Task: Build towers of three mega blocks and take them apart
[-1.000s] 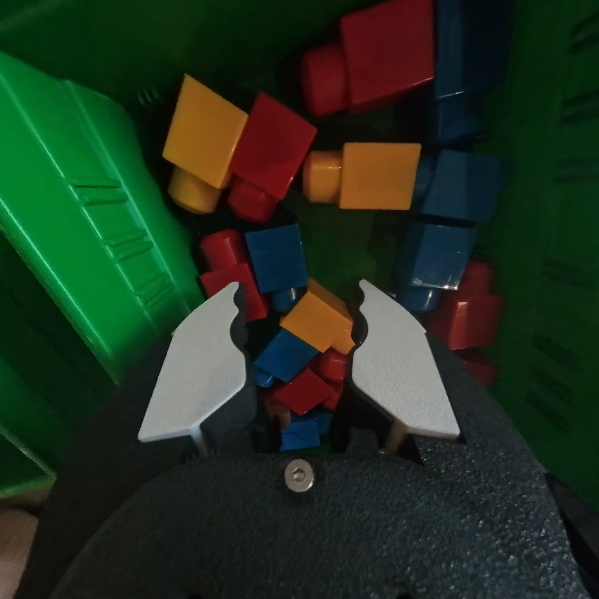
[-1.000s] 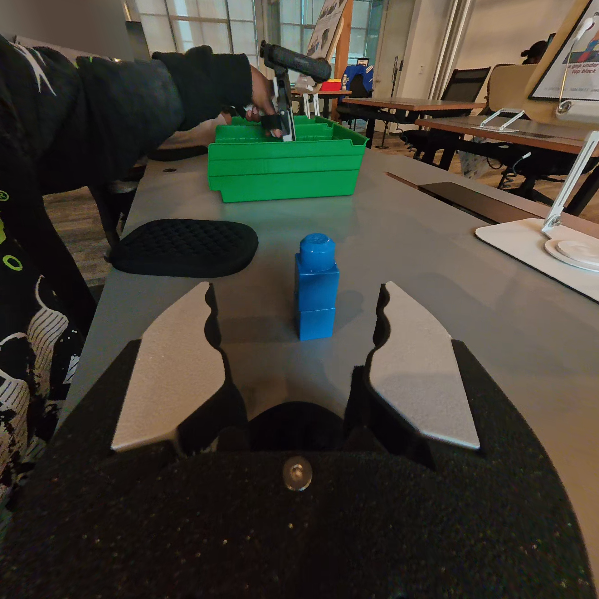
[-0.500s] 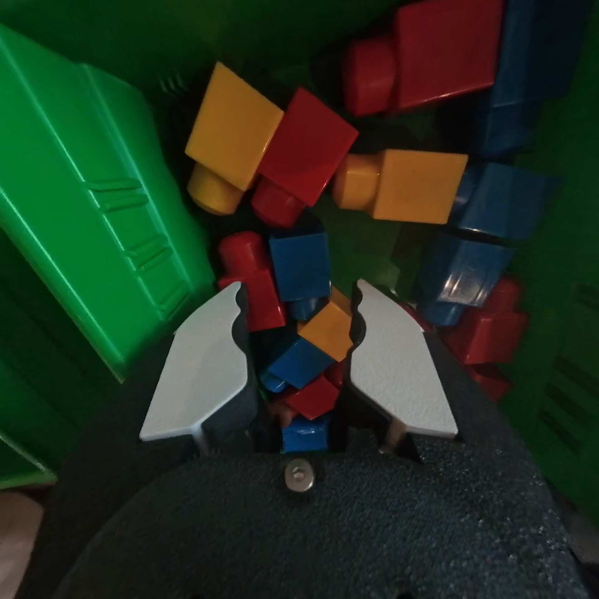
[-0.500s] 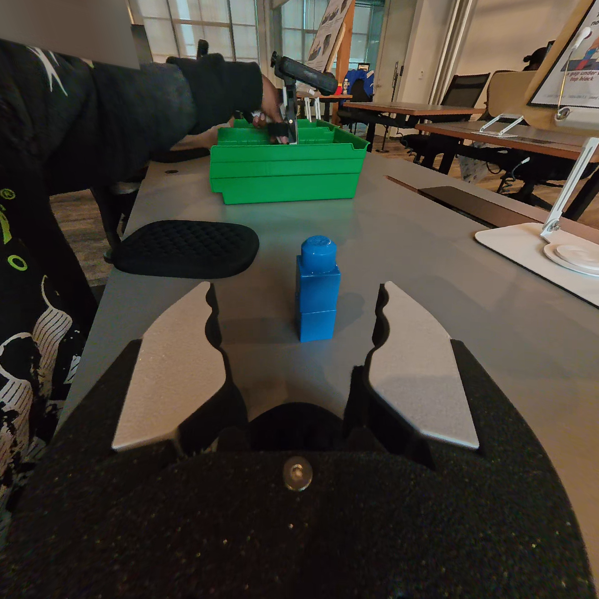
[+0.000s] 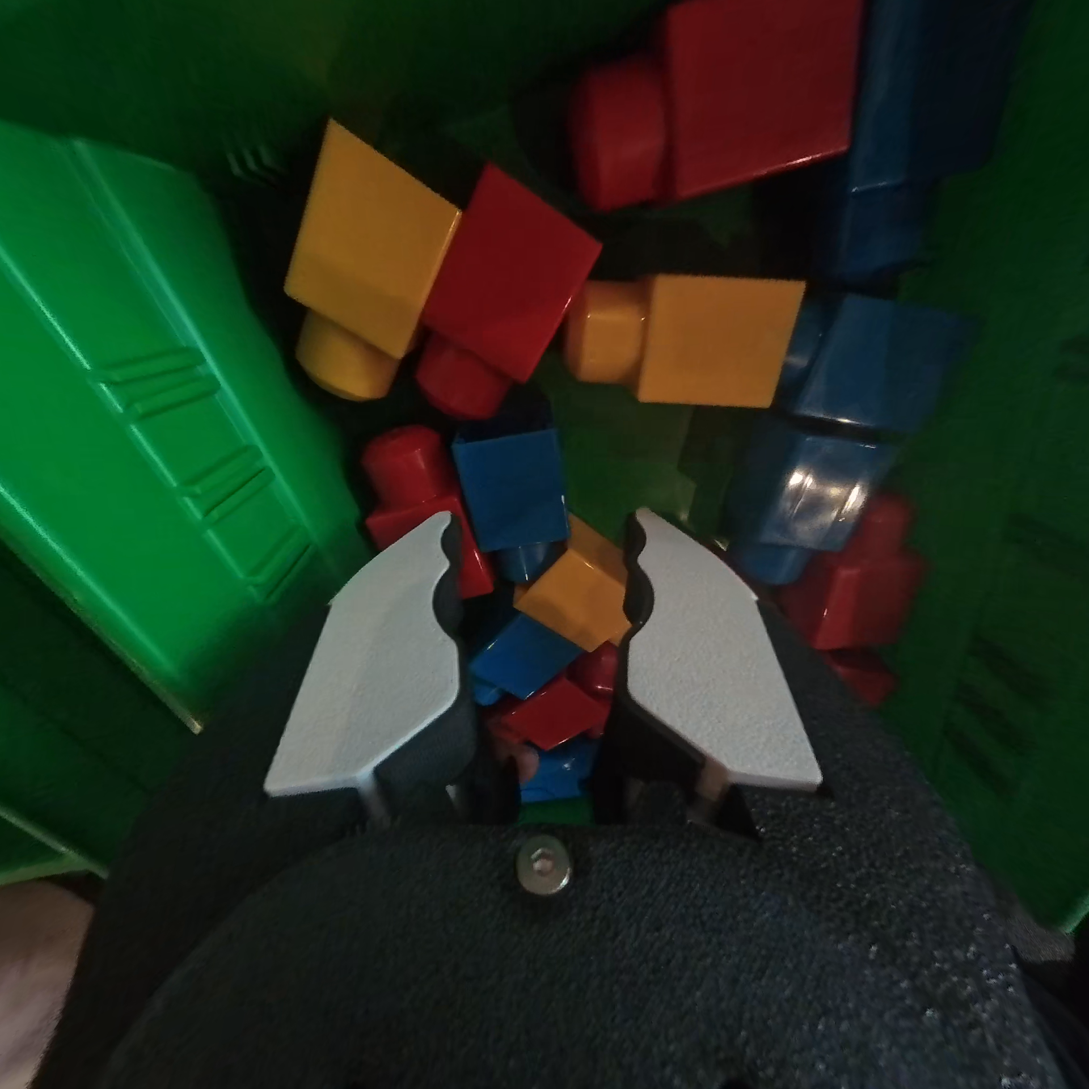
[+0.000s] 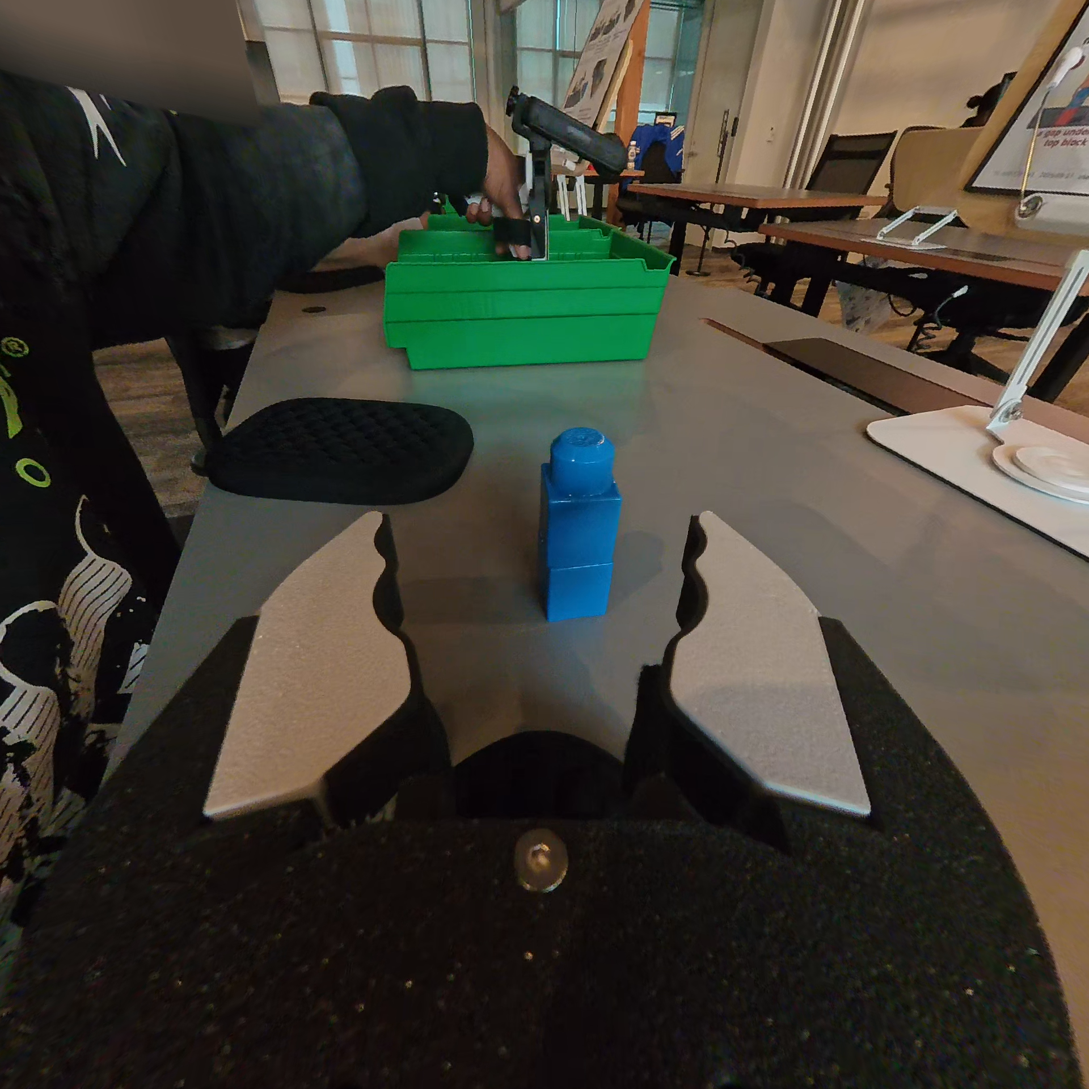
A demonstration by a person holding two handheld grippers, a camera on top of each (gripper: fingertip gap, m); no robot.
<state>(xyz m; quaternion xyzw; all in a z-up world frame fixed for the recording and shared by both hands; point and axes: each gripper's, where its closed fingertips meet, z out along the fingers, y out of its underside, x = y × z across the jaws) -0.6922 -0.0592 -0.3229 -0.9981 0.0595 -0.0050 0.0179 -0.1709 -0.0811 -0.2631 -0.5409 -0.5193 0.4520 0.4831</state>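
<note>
My left gripper (image 5: pixel 542 518) is down inside the green bin (image 5: pixel 147 412), over a heap of red, yellow and blue mega blocks. Its jaws are open with a narrow gap. A small yellow block (image 5: pixel 574 595) lies between the fingers and touches the right one; a blue block (image 5: pixel 512 489) lies just beyond the tips. My right gripper (image 6: pixel 539 518) is open and empty low over the grey table (image 6: pixel 736 471). A tower of two blue blocks (image 6: pixel 577 530) stands upright just ahead of its fingertips. The left gripper (image 6: pixel 536 236) also shows in the right wrist view, in the bin (image 6: pixel 518 318).
A black padded mat (image 6: pixel 342 451) lies left of the tower. A white stand base (image 6: pixel 1002 465) sits at the right table edge. A person's dark sleeve (image 6: pixel 236 206) reaches across the left side to the bin. Other tables and chairs stand behind. There is about 55 cm between the tips of the two grippers. My right gripper is the nearer one to the white stand base (image 6: pixel 1002 465): about 35 cm, against 45 cm.
The left gripper's jaws have narrowed a little around the yellow block and it has shifted slightly over the heap. The right gripper and blue tower have stayed put.
</note>
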